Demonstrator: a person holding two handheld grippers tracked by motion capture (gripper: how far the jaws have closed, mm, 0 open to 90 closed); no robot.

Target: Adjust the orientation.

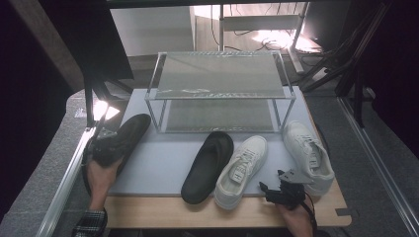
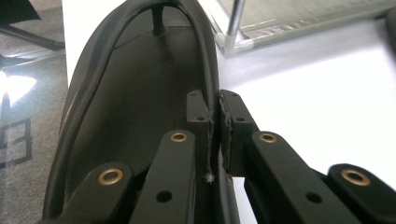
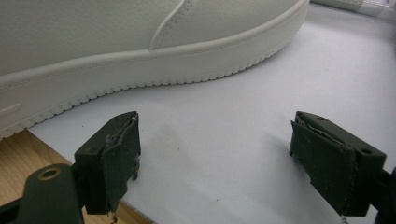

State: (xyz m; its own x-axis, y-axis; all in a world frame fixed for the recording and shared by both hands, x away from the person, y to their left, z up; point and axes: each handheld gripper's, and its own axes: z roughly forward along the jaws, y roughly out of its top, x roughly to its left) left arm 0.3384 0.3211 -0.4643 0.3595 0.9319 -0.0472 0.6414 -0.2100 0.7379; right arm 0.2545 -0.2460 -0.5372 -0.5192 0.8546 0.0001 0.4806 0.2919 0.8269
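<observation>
Black jaws of the left gripper point(image 2: 215, 135) pinch the black flip-flop's point(image 2: 140, 93) strap left of the shoe rack point(image 1: 220, 91); the right gripper point(image 3: 229, 158) gapes beside a white sneaker point(image 3: 140, 42).

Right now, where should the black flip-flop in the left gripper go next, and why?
Probably carry it toward the shoe rack. The left gripper is shut on the strap of that flip-flop, out at the left of the mat, and both rack shelves look bare, while its mate lies near the rack.
</observation>
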